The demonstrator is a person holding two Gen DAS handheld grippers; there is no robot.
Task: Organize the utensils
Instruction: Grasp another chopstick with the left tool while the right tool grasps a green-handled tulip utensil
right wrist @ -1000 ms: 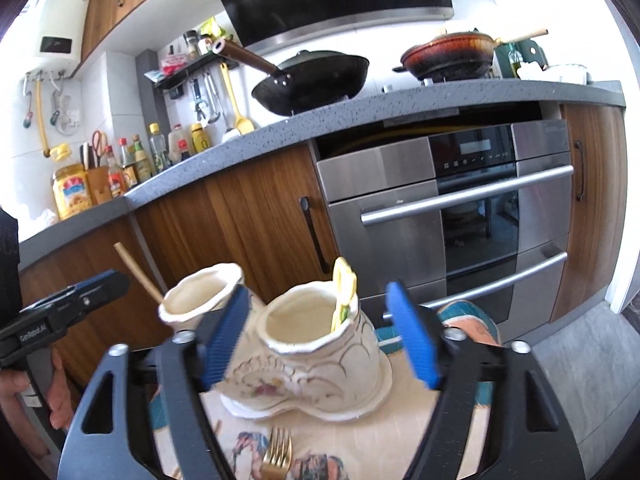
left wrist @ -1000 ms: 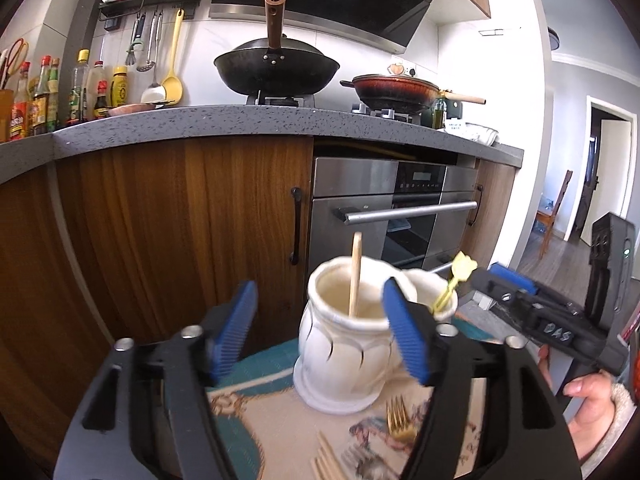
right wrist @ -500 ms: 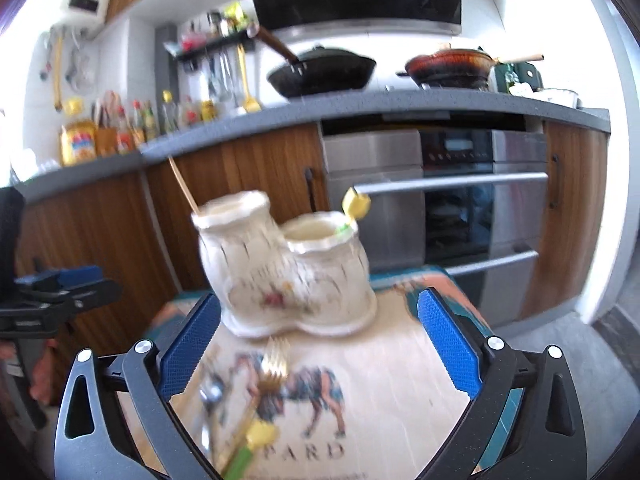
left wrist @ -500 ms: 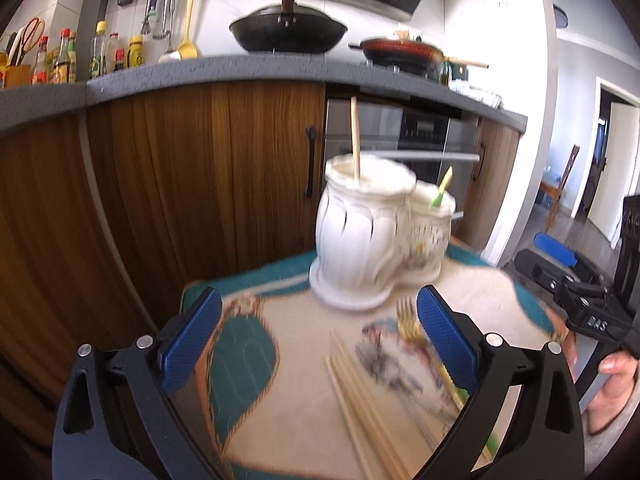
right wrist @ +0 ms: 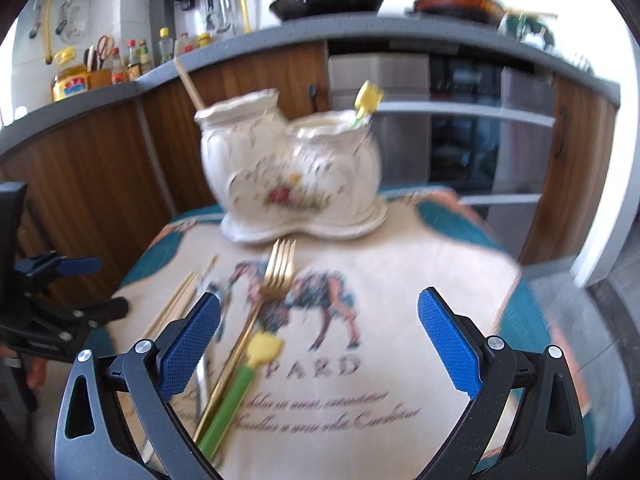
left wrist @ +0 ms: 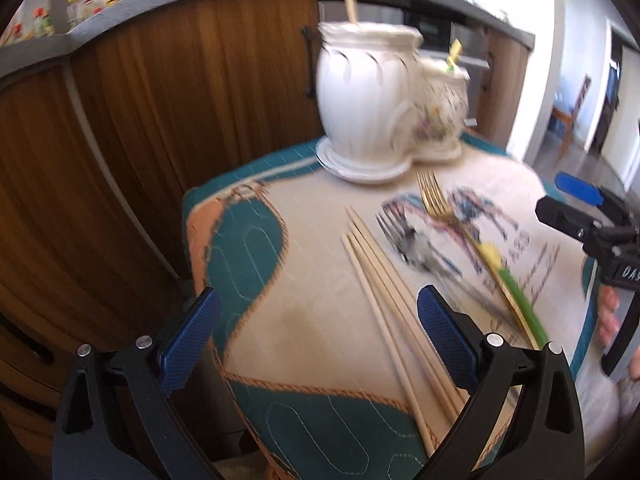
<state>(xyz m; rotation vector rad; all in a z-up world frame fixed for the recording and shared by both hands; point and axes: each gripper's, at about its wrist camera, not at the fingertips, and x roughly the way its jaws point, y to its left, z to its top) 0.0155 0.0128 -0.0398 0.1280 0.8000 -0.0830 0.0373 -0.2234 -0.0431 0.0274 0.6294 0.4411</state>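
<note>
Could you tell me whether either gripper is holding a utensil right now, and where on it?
Nothing is held: the left gripper and right gripper are both open.

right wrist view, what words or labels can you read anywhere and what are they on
"PARD" on the beige horse-print cloth, below the horse.
Cursive script lines under it: too blurred to read.
Red label on the yellow jar on the grey counter: too blurred.
"DA" on the right gripper body in the left wrist view, cut off.

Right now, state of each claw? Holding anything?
Left claw: open, empty, above the chopsticks on the mat.
Right claw: open, empty, over the gold fork.
</note>
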